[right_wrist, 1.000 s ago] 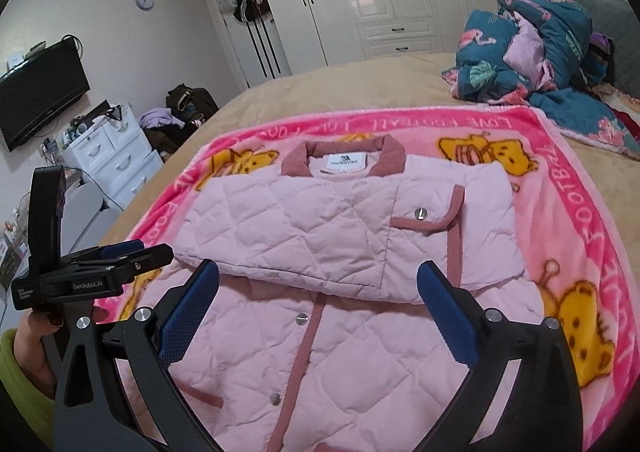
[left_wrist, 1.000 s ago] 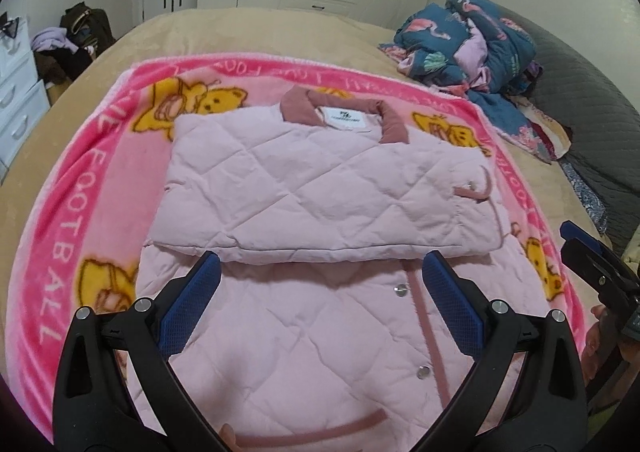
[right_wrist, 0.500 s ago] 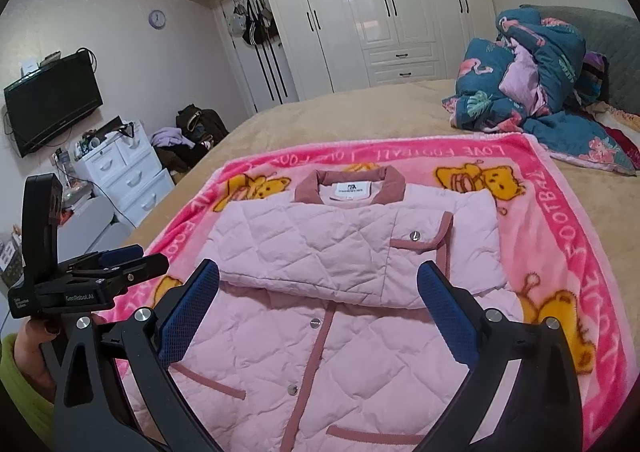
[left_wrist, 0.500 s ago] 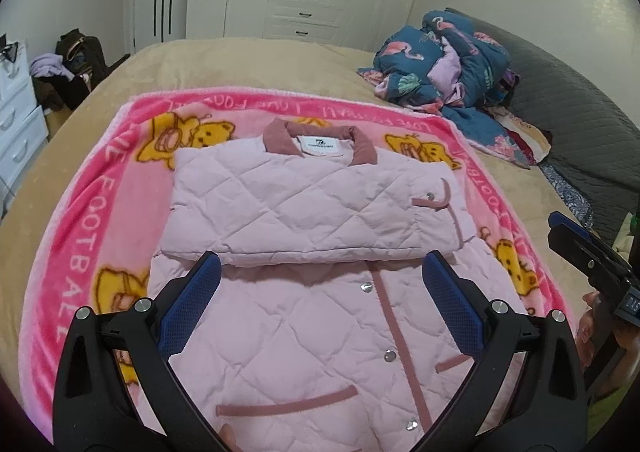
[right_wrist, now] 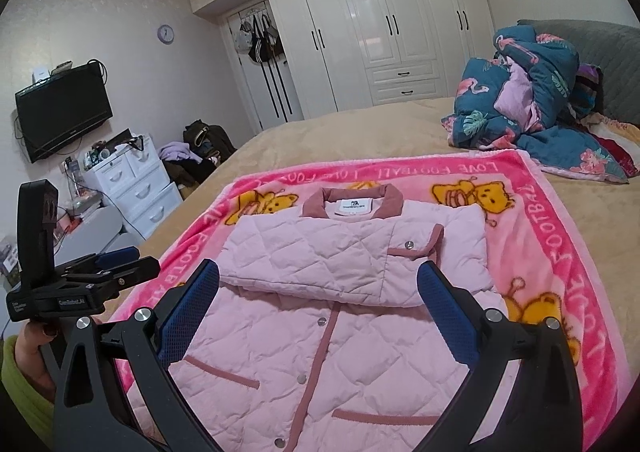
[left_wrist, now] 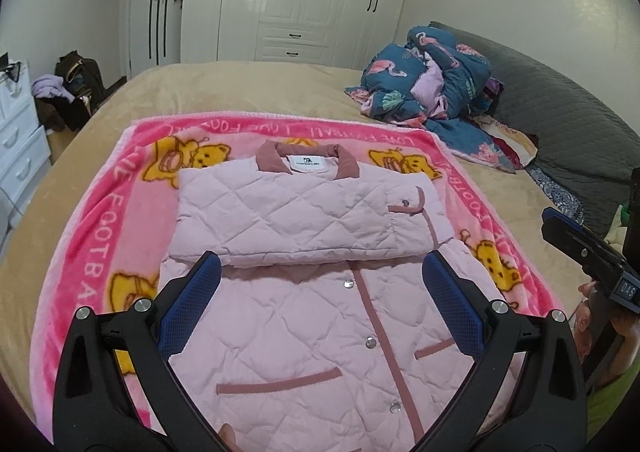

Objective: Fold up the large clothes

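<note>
You hold both tools above a pink quilted jacket (left_wrist: pixel 304 316) spread on a pink teddy-bear blanket (left_wrist: pixel 96 252) across the tan bed (left_wrist: pixel 240 91). The jacket lies at the blanket's centre, its sleeves folded across the chest, collar (left_wrist: pixel 308 157) toward 12 o'clock and hem toward 6 o'clock. Your left hand-held gripper (left_wrist: pixel 316 276) hangs released, blue pads (left_wrist: pixel 188 312) wide apart and clear of the fabric. Your right hand-held gripper (right_wrist: pixel 320 284) is likewise spread and grasps nothing. A crumpled flamingo-print quilt (right_wrist: pixel 532 99) sits at 2 o'clock on the bed, well apart from the jacket. White wardrobes (right_wrist: pixel 380 31) line the far wall at 12 o'clock.
</note>
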A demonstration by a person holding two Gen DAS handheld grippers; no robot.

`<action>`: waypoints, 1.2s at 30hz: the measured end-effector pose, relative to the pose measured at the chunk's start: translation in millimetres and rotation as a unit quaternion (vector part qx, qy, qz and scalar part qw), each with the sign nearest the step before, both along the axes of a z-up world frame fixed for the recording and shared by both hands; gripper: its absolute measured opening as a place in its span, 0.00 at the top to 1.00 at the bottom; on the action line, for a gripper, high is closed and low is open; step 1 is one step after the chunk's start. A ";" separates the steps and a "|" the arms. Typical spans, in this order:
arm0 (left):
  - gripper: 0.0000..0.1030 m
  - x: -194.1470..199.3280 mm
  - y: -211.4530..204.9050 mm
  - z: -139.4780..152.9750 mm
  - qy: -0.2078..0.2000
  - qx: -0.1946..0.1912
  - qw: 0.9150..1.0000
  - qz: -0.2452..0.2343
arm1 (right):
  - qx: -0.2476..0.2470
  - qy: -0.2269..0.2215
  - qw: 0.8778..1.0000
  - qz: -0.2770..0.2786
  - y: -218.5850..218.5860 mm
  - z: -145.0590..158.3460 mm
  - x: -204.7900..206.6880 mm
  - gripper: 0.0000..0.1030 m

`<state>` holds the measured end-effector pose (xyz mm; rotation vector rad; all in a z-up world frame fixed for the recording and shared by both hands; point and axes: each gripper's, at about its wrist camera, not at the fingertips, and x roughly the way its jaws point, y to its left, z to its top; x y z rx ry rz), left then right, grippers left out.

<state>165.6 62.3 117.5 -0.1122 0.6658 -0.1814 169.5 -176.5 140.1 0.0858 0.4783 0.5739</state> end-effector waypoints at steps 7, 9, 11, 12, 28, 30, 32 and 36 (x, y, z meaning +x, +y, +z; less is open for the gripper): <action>0.08 -16.7 -0.8 3.6 -0.012 0.003 1.000 -0.003 | 0.000 -0.008 1.000 -0.002 -10.2 2.7 -16.2 0.04; 0.08 -21.4 -0.4 2.7 -0.013 0.004 1.000 -0.004 | -0.002 -0.008 1.000 -0.002 -12.4 2.2 -18.5 0.04; 0.08 -24.8 -0.8 1.4 -0.013 0.006 1.000 -0.005 | -0.003 -0.008 1.000 -0.003 -15.5 0.8 -22.6 0.04; 0.08 -26.7 -1.0 0.6 -0.014 0.006 1.000 -0.004 | -0.004 -0.008 1.000 -0.003 -17.1 0.0 -25.0 0.04; 0.08 -60.3 -2.5 -22.8 -0.011 0.020 1.000 -0.001 | -0.030 -0.006 1.000 -0.004 -29.9 -25.3 -54.7 0.04; 0.08 -64.0 -2.7 -27.7 -0.010 0.019 1.000 -0.002 | -0.033 -0.005 0.999 -0.005 -31.3 -29.8 -57.5 0.04; 0.08 -67.3 -2.8 -33.2 -0.006 0.020 1.000 -0.001 | -0.033 0.002 0.999 -0.006 -34.0 -34.9 -59.2 0.04; 0.08 -72.3 0.1 -44.8 0.002 0.021 1.000 0.006 | -0.031 0.006 0.999 -0.010 -39.4 -40.6 -61.7 0.04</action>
